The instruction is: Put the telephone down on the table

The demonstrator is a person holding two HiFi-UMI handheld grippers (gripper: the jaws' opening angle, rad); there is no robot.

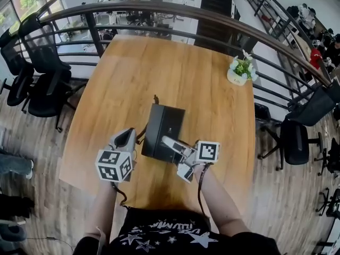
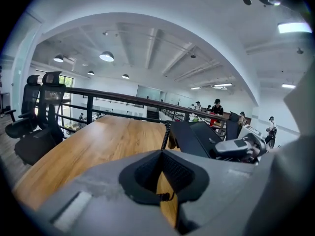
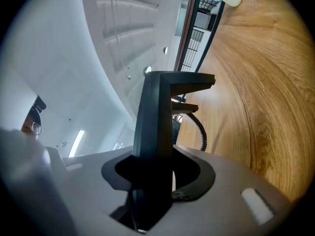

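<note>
A black telephone [image 1: 163, 127] sits over the middle of the wooden table [image 1: 175, 68], tilted, with a coiled cord [image 1: 155, 98] sticking out at its far end. My right gripper [image 1: 171, 144] is shut on the telephone's near right edge. In the right gripper view its dark body [image 3: 157, 112] stands between the jaws and its cord [image 3: 199, 129] hangs beside it. My left gripper [image 1: 127, 137] hovers just left of the telephone, shut and holding nothing. In the left gripper view the telephone [image 2: 197, 136] and the right gripper [image 2: 241, 146] show to the right, past the closed jaws.
A small white pot with a plant [image 1: 241, 70] stands at the table's far right corner. A curved railing [image 1: 159, 9] runs behind the table. Black office chairs stand to the left [image 1: 42, 73] and right [image 1: 297, 137].
</note>
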